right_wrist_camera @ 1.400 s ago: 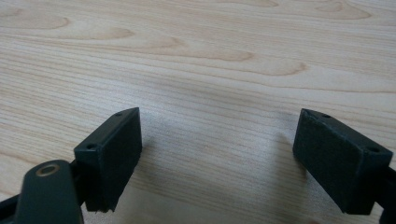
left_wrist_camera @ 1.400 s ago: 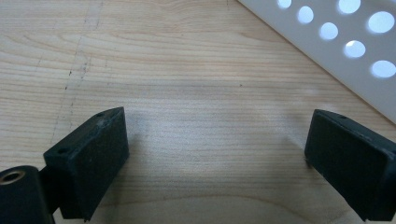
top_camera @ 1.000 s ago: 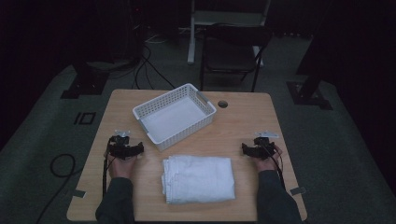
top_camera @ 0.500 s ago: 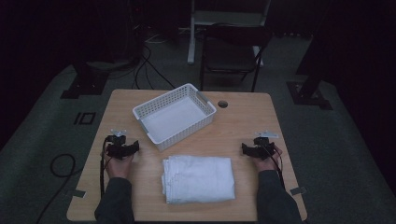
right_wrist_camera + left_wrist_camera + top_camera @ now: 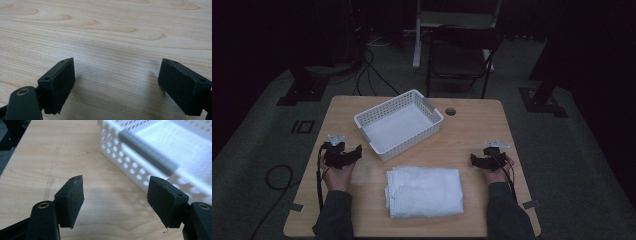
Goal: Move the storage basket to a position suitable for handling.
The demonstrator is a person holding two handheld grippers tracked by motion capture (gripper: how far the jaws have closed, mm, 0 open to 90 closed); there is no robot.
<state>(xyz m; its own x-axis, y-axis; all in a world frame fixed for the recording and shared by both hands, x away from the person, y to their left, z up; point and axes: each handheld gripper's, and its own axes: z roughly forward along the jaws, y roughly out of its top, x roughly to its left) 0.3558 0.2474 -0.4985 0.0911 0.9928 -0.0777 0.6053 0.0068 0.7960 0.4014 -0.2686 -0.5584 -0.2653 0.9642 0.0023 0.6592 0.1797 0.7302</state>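
A folded white cloth [image 5: 424, 192] lies on the wooden table [image 5: 472, 135] near its front edge, between my two hands. Behind it stands a white perforated basket [image 5: 398, 124], turned at an angle, with nothing visible inside. My left gripper [image 5: 354, 151] rests on the table left of the cloth, open, its jaws wide apart over bare wood. In the left gripper view [image 5: 115, 196] the basket [image 5: 155, 152] stands just ahead to the right. My right gripper [image 5: 474, 160] sits right of the cloth, open, and the right gripper view [image 5: 116, 80] has bare wood between the jaws.
A round cable hole [image 5: 450, 111] is in the table right of the basket. Behind the table stand a dark chair [image 5: 460, 57] and a white frame [image 5: 452, 20]. Black stand feet [image 5: 297, 92] and cables lie on the grey floor.
The left hand and gripper have shifted slightly left and back toward the person. The right gripper, cloth and basket are as before.
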